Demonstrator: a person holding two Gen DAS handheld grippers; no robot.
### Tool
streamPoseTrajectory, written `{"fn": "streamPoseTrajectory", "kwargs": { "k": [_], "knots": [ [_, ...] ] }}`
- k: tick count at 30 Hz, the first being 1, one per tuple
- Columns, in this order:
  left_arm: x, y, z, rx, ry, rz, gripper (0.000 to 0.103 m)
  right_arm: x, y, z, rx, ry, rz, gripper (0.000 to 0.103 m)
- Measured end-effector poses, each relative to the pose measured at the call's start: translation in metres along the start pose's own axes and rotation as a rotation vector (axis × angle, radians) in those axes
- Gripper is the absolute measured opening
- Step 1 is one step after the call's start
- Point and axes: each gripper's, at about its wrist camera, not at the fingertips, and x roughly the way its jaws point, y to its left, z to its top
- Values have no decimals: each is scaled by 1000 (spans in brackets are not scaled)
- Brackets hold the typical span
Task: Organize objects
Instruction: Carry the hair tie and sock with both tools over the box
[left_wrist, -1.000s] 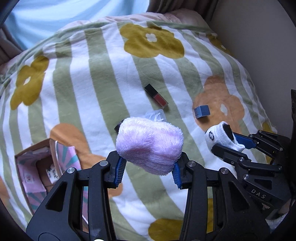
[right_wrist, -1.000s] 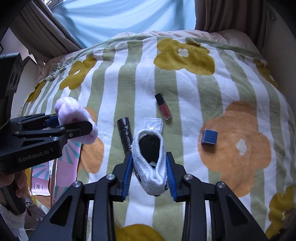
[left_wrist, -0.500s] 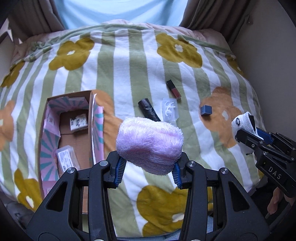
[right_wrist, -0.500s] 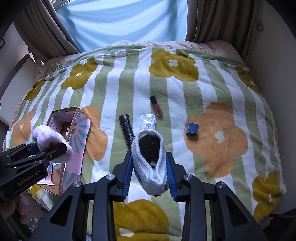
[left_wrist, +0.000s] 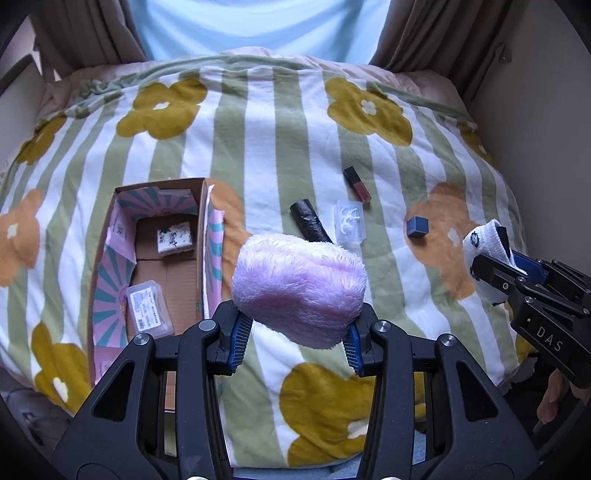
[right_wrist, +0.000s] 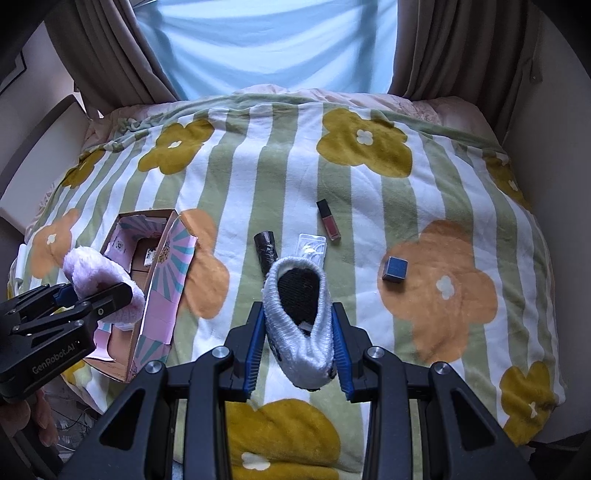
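Two soft items are held above the bed (left_wrist: 258, 122), whose plush blanket is striped green and white with mustard and orange flowers. Near its left edge lies an open cardboard box (left_wrist: 201, 236), stiff-walled, lined in pink and teal rays, with two small packets inside. The left hand-held gripper (left_wrist: 297, 334) is closed on a fluffy pink pad (left_wrist: 299, 284), thick and pillowy, held just right of the box. The right hand-held gripper (right_wrist: 297, 356) is clamped on a white sock (right_wrist: 299, 317), ribbed knit with a dark inside, held over the bed's near middle. Both are judged light and compressible; they would sag, so a squeeze across the bulk, as now, seems safest. Mid-bed a black roll (right_wrist: 266, 249), crinkled and film-like, lies just beside a clear hard case (right_wrist: 314, 248). Beyond is a slim red gloss tube (right_wrist: 328, 219), rigid and likely slippery. Toward the right edge rests a small blue cube (right_wrist: 395, 269).
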Motion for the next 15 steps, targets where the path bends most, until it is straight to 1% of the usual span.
{"fn": "streamPoseTrajectory", "kwargs": {
  "k": [7,9,15],
  "knots": [
    [-12,28,-5,-88,-19,37,39,1,34,18,-106,-7,61,32],
    [-14,40,-8,-124,-17,47,39,5,47,24,-142,-3,84,32],
    [-20,84,-27,-254,-16,110,39,21,92,39,-268,19,164,32]
  ]
}}
